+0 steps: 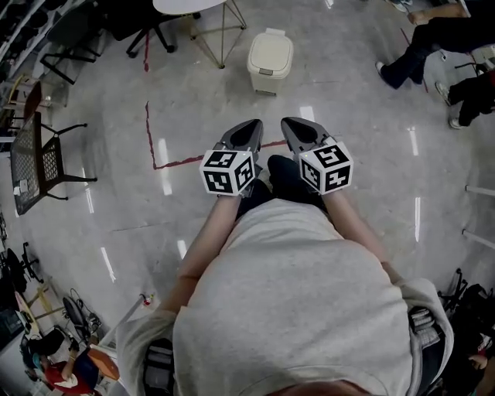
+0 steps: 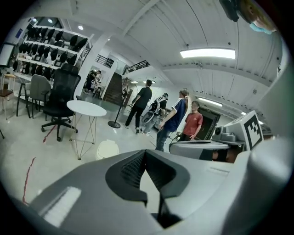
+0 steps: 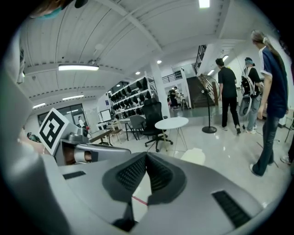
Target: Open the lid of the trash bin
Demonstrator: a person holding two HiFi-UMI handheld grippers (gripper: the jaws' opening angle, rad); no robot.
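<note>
Two grippers, one trash bin, one round white table.

Left gripper (image 1: 250,125) and right gripper (image 1: 291,124) held side by side over the middle of the floor (image 1: 363,139), with one marker cube on each: left cube (image 1: 228,172), right cube (image 1: 326,166). Both pairs of fingers closed tip to tip, with only a thin wedge of floor visible behind the tips. Gripping nothing on either side.

Cream trash bin (image 1: 270,60) standing ahead of the grippers and well apart from them, toward the far edge of the floor. Just beside the wire legs of the table (image 1: 189,6), lid down.

Only in the head view:
- one red tape line (image 1: 151,139) running down the floor, then bending toward the grippers
- one black mesh chair (image 1: 35,158) at the floor's left edge
- seated legs (image 1: 418,46) at the far right corner

Only in the left gripper view:
- trash bin (image 2: 107,149) low beside the table (image 2: 86,108)
- one black office chair (image 2: 62,98) behind it
- at least four standing people (image 2: 177,119) to the right

Only in the right gripper view:
- trash bin (image 3: 193,156) just past the closed tips, with the table (image 3: 171,123) behind it
- three standing people (image 3: 268,92) at the right
</note>
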